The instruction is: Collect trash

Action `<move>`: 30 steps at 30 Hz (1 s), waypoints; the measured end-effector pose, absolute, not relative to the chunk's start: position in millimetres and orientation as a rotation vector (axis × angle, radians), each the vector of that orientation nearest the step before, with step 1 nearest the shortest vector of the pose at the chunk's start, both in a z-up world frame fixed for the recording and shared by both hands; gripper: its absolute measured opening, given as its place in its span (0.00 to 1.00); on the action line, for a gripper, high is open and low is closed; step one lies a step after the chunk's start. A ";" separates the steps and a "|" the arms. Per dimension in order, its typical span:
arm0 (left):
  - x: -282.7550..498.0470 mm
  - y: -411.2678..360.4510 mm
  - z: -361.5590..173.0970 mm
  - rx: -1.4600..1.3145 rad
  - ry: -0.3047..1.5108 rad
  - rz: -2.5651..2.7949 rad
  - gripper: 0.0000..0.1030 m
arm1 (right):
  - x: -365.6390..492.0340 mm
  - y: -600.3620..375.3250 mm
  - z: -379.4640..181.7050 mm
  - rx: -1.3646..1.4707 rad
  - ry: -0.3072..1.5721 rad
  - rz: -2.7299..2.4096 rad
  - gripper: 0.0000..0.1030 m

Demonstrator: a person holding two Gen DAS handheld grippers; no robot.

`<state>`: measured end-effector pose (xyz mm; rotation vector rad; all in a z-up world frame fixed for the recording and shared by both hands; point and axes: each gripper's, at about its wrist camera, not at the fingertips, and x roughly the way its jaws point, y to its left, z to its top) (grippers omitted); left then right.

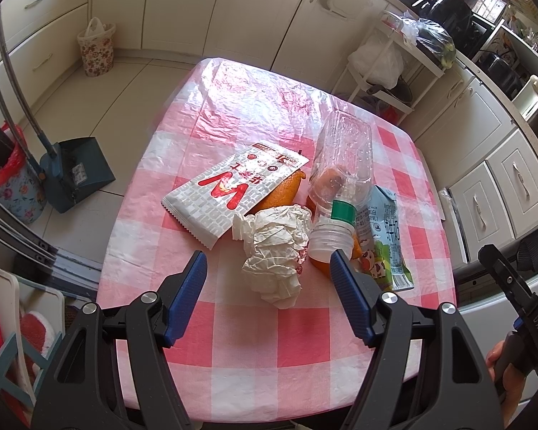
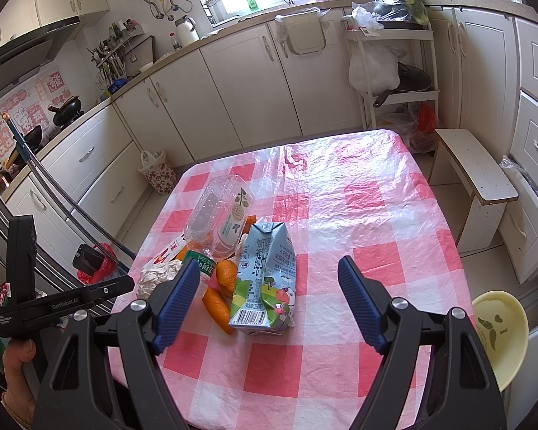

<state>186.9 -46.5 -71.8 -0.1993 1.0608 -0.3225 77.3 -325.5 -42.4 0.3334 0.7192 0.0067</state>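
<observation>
A pile of trash lies on the red-and-white checked table [image 1: 269, 351]: a crumpled white paper [image 1: 276, 247], a white snack wrapper with a red W [image 1: 229, 193], orange peel [image 1: 279, 193], a clear plastic bottle with a green band [image 1: 340, 175] and a blue milk carton [image 1: 387, 240]. My left gripper [image 1: 269, 268] is open, its fingers either side of the crumpled paper and above it. My right gripper [image 2: 269, 276] is open just above the milk carton [image 2: 265, 279], with the bottle [image 2: 218, 215] and peel [image 2: 218, 301] to its left.
A floral bin with a red bag [image 1: 7, 182] and a blue dustpan [image 1: 75, 172] stand on the floor left of the table. A second floral basket [image 1: 97, 46] stands by the cabinets. A white stool [image 2: 473, 175] is right of the table, a yellow bowl [image 2: 498, 329] at right.
</observation>
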 end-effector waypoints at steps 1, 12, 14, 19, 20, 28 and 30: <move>186.8 -46.3 -71.7 -0.199 1.061 -0.323 0.66 | 76.9 -326.2 -42.5 0.333 0.719 0.007 0.74; 186.2 -43.1 -69.3 -0.211 1.049 -0.330 0.66 | 76.9 -326.4 -42.6 0.333 0.719 0.007 0.74; 186.4 -43.1 -69.0 -0.213 1.047 -0.332 0.66 | 77.0 -326.2 -42.6 0.333 0.719 0.007 0.74; 185.7 -42.3 -69.4 -0.214 1.046 -0.333 0.66 | 76.9 -326.3 -42.6 0.333 0.718 0.008 0.74; 185.7 -42.3 -69.4 -0.214 1.046 -0.333 0.66 | 77.4 -325.5 -42.5 0.333 0.718 0.007 0.74; 185.7 -42.1 -69.5 -0.215 1.046 -0.332 0.66 | 77.4 -325.4 -42.6 0.333 0.718 0.008 0.74; 186.2 -42.4 -69.4 -0.215 1.046 -0.331 0.66 | 77.2 -325.7 -42.6 0.334 0.717 0.008 0.74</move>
